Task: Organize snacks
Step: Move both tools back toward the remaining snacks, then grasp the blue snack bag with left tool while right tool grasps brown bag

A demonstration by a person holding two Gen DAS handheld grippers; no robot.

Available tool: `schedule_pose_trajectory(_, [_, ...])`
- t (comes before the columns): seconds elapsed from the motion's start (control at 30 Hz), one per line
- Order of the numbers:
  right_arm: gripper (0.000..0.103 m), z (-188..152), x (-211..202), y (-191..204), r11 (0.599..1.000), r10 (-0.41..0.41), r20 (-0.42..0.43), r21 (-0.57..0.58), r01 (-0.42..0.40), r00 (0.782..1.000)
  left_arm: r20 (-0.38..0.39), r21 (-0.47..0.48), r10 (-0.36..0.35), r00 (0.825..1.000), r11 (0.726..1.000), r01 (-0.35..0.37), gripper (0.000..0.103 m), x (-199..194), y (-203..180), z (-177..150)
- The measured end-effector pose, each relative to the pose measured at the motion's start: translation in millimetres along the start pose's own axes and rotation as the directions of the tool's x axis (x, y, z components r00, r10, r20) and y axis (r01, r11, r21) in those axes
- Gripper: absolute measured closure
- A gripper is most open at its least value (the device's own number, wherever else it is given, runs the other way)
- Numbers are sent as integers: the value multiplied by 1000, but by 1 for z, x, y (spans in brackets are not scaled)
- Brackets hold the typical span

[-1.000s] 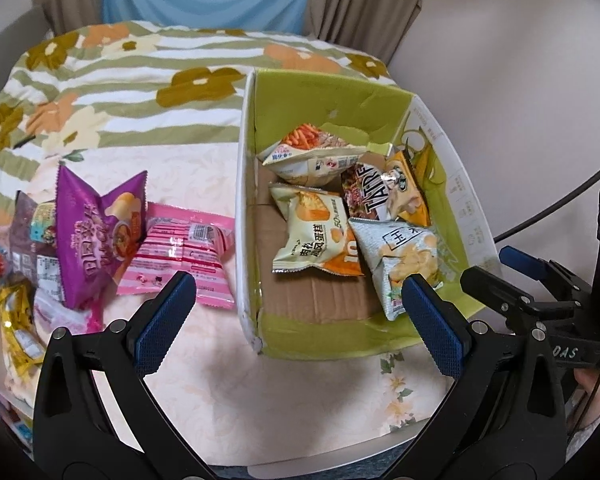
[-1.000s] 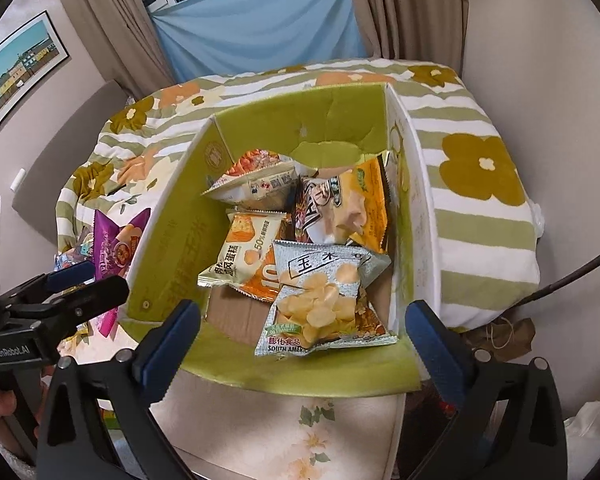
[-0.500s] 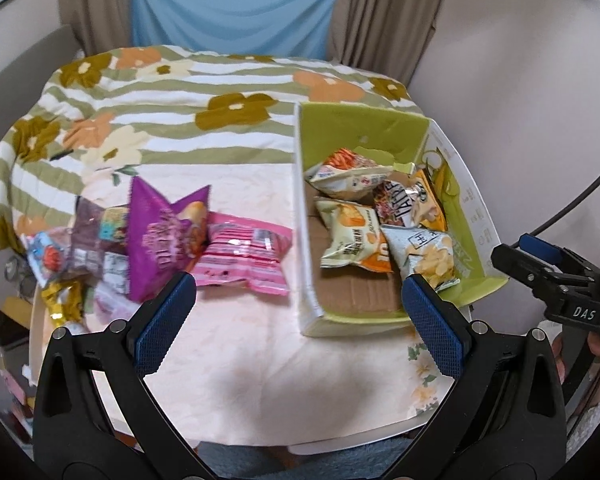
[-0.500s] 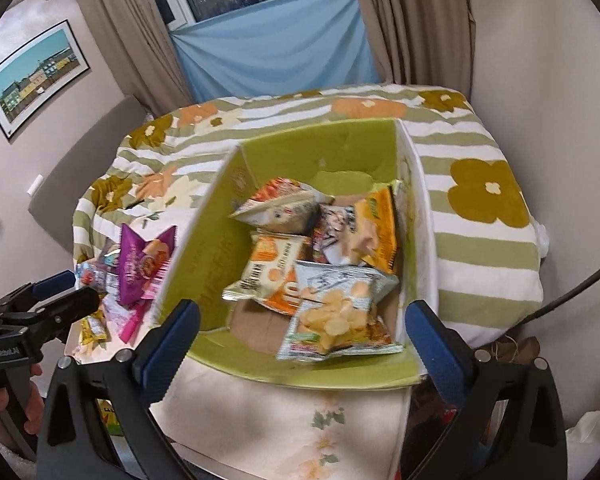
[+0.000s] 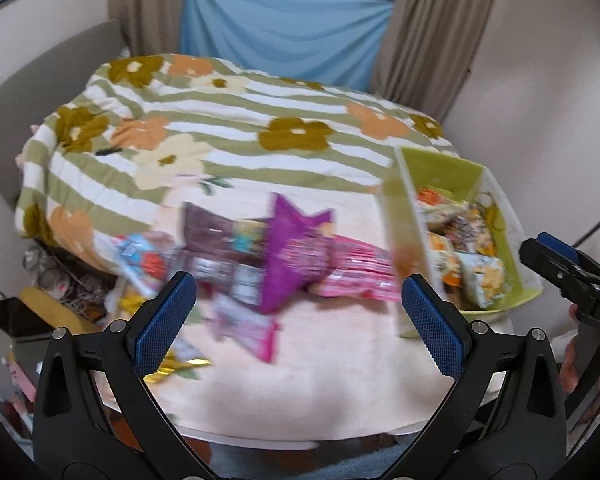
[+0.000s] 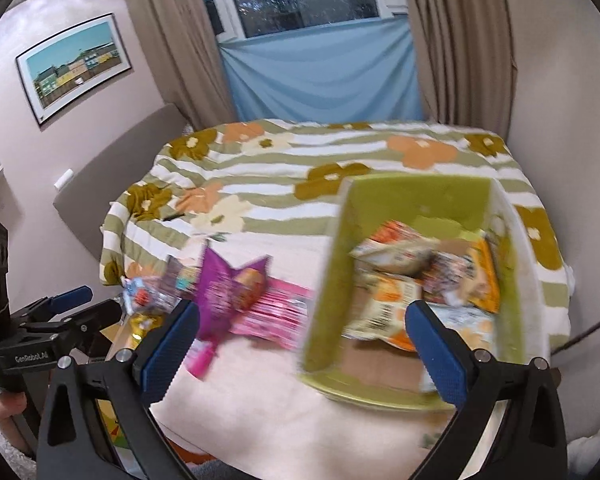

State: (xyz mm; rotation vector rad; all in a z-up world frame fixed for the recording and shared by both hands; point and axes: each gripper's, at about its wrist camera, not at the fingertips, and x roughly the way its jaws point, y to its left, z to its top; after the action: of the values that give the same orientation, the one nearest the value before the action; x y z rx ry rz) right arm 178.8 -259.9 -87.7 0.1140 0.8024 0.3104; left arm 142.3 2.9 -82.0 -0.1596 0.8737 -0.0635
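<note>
A green cardboard box sits at the table's right and holds several snack bags. Loose snacks lie left of it: a purple bag, a pink pack, a dark bag and smaller packets. My left gripper is open and empty, held back above the table's near side, in front of the loose snacks. My right gripper is open and empty, in front of the box's near left corner. Both views are blurred.
The table has a pale floral cloth. Behind it is a bed with a striped flower blanket, then a blue sheet and curtains. Clutter lies on the floor at the left. A wall runs along the right.
Both grippers have pulled back, risen and swung left. The box has shifted to the right of each view and the loose snacks now sit near the centre. Both grippers stay open.
</note>
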Motion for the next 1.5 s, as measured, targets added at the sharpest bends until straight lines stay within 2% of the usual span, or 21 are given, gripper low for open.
schedule_pose_trajectory(0.13, [1, 6, 19, 50, 999, 22, 1, -40, -22, 1000, -15, -37, 12, 1000, 999, -13, 1, 0, 55, 3])
schedule_pose_trajectory(0.33, [1, 12, 57, 101, 998, 52, -19, -43, -52, 998, -47, -77, 33, 998, 996, -36, 1, 11, 131, 8])
schedule_pose_trajectory(0.47, [1, 18, 87, 132, 997, 47, -48, -64, -51, 998, -111, -95, -2, 994, 995, -9, 1, 35, 177, 14])
schedule_pose_trajectory(0.67, [1, 17, 135, 169, 981, 42, -121, -184, -64, 992, -220, -110, -64, 973, 993, 40, 1, 87, 214, 11])
schedule_pose_trajectory(0.8, [1, 11, 165, 182, 953, 38, -194, -288, -94, 980, -267, -164, -109, 958, 984, 66, 1, 115, 226, 4])
schedule_pose_trajectory(0.93, [1, 3, 193, 198, 886, 17, -251, -445, -131, 968, -276, -182, -110, 955, 981, 60, 1, 133, 227, 3])
schedule_pose_trajectory(1.13, [1, -4, 234, 209, 788, 6, -331, -580, -209, 944, -305, -176, -92, 948, 984, 39, 1, 163, 217, 6])
schedule_pose_trajectory(1.2, [1, -8, 243, 214, 732, -16, -339, -645, -220, 941, -321, -168, -85, 943, 985, 32, 1, 172, 212, 6])
schedule_pose_trajectory(1.23, [1, -12, 249, 218, 686, -30, -341, -690, -229, 940, -325, -163, -81, 942, 986, 29, 1, 175, 210, 7])
schedule_pose_trajectory(1.3, [1, -18, 255, 221, 626, -50, -347, -742, -241, 937, -334, -145, -66, 940, 989, 18, 1, 181, 205, 7])
schedule_pose_trajectory(1.37, [1, -25, 266, 224, 564, -77, -368, -782, -264, 927, -345, -125, -46, 937, 992, 2, 2, 187, 201, 7])
schedule_pose_trajectory(1.47, [1, -29, 277, 223, 511, -91, -392, -807, -295, 915, -364, -116, -38, 931, 993, -4, 7, 194, 197, 7])
schedule_pose_trajectory(1.5, [1, -30, 281, 223, 502, -89, -400, -809, -306, 912, -373, -114, -36, 927, 993, -7, 12, 197, 196, 7])
